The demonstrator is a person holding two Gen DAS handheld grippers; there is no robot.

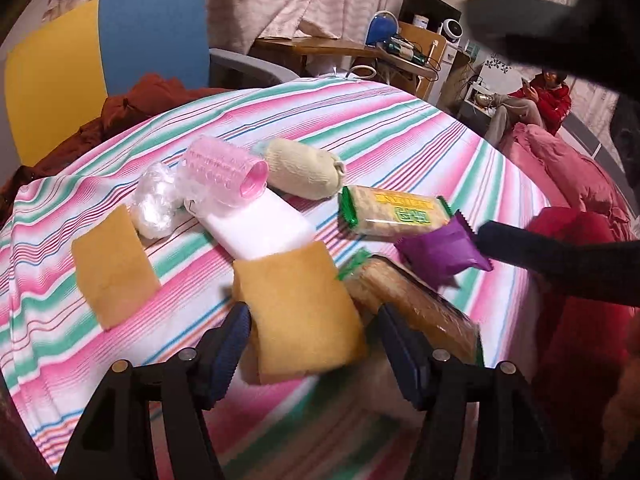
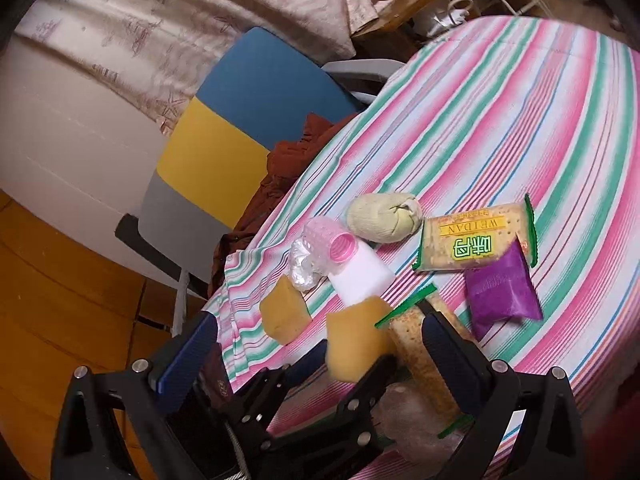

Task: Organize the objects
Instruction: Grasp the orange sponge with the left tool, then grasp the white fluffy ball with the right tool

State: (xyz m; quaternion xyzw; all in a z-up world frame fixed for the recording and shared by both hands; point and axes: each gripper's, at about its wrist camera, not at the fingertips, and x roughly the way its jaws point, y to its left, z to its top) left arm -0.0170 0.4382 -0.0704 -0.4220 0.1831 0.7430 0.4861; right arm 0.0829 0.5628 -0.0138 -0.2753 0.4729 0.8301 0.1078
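The left gripper (image 1: 312, 344) sits low over the near edge of the striped cloth (image 1: 400, 128), its blue-padded fingers (image 1: 230, 344) spread wide, and a yellow sponge (image 1: 300, 312) stands between them – whether the pads actually press on it I cannot tell, as the sponge looks blurred and narrower than the gap. The sponge's long axis runs away from the camera, tilted a little to the left. Just right of it a cracker packet (image 1: 416, 308) lies with its long axis running diagonally from far-left to near-right, partly behind the right finger. In the right wrist view the right gripper (image 2: 320, 352) is also wide open and holds nothing; it looks down at the same cluster from the side, tilted, with the left gripper's frame crossing in front of it. Further out a purple pouch (image 1: 444, 252) lies beside a dark sleeve (image 1: 560, 260), touching a second cracker packet (image 1: 394, 210) whose length runs left to right. Behind the sponge a white block (image 1: 260, 228) lies flat – a pink ribbed bottle (image 1: 228, 168) on its side rests on its far end, mouth pointing right. A cream cloth roll (image 1: 302, 174), a crumpled clear bag (image 1: 156, 200) and a second yellow sponge (image 1: 112, 268) lie around it.
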